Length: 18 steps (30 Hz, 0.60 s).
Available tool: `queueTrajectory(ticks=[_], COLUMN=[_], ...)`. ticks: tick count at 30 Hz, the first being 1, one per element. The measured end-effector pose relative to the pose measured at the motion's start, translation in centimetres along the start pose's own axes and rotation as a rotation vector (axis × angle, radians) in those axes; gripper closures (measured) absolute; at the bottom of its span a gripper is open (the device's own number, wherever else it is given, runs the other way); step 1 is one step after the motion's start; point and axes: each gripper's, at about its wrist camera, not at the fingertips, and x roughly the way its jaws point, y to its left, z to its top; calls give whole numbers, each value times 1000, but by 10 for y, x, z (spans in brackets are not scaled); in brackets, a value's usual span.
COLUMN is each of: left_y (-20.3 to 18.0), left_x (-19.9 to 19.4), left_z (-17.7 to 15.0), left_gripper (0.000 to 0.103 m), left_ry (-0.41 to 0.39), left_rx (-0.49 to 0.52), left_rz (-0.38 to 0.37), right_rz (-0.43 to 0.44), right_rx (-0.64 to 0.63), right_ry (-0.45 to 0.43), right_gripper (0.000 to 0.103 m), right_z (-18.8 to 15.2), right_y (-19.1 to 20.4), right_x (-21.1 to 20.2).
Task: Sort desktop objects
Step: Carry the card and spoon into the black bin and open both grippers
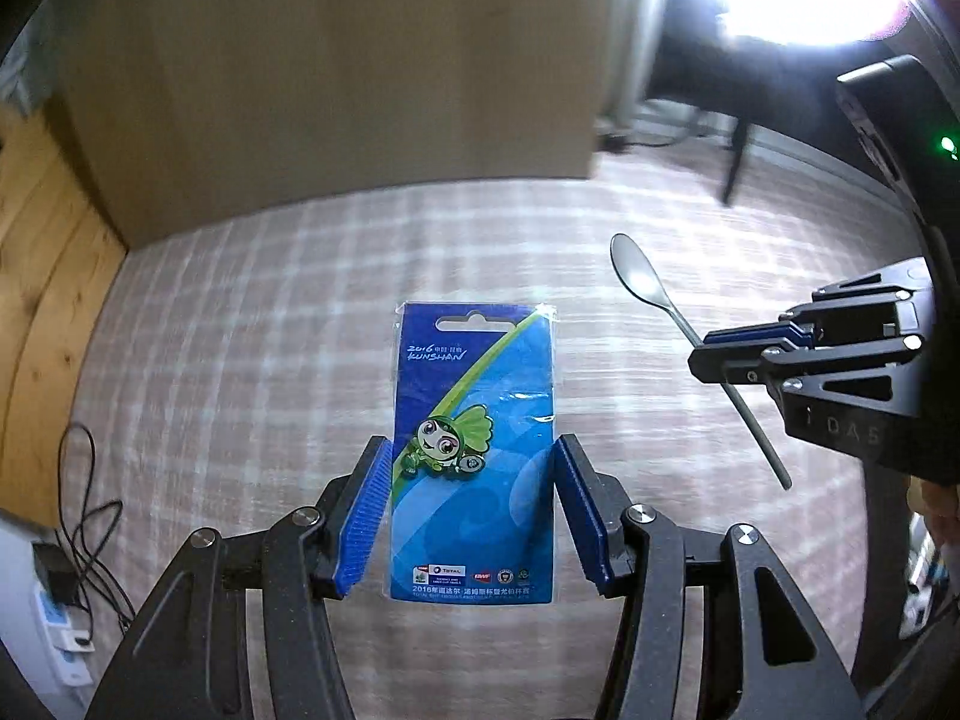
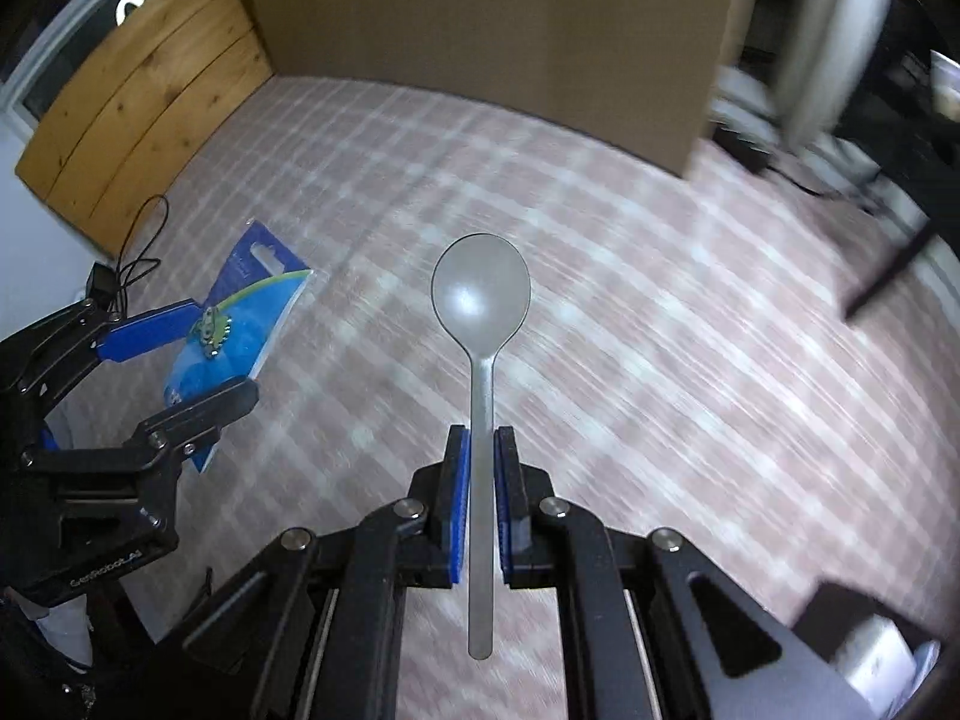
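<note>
My left gripper is shut on a blue badge card with a green mascot pin, holding it by its two long edges above the checked cloth. The card also shows in the right wrist view, at the left, held in the left gripper. My right gripper is shut on the handle of a grey metal spoon, bowl pointing forward. In the left wrist view the spoon sticks out of the right gripper at the right.
A pink and white checked tablecloth covers the table. A large cardboard box stands at the back. A wooden board leans at the left, with black cables and a power strip below.
</note>
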Motion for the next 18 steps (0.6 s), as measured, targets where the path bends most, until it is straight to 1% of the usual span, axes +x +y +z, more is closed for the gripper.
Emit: queueTrajectory(ticks=[1, 2, 3, 4, 6, 9, 11, 13, 16, 17, 18], left_y=[-7, -22, -33, -48, -71, -114, -135, -164, -199, -210, -222], left_x=[-8, -14, -18, -24, -34, -52, -67, -73, -84, -92, -95], left_z=[-3, -6, -5, -4, -3, -3, -12, -16, -28, -35, -39], left_gripper=[51, 51, 51, 51, 51, 51, 51, 51, 51, 51, 51], left_ry=[-10, -22, -32, -46, -66, -99, -112, -120, -115, -112, -110], left_rx=[18, 38, 57, 80, 119, 187, 226, 268, 326, 344, 361], left_rz=[-7, -15, -24, -32, -51, -91, -127, -158, -205, -221, -236], right_rz=[-12, -24, -38, -47, -60, -89, -123, -149, -188, -199, -211], right_rx=[16, 28, 45, 65, 98, 167, 206, 245, 322, 339, 358], right_ry=[-13, -24, -39, -55, -78, -110, -128, -138, -147, -148, -145], right_gripper=[95, 95, 95, 95, 95, 95, 95, 95, 95, 95, 95], right_z=[-9, -27, -38, -54, -63, -91, -117, -138, -179, -190, -203], right_y=[-7, -9, -19, -39, -55, -86, -106, -114, -145, -145, -154], right_x=[-11, -28, -42, -58, -81, -118, -143, -154, -183, -176, -183])
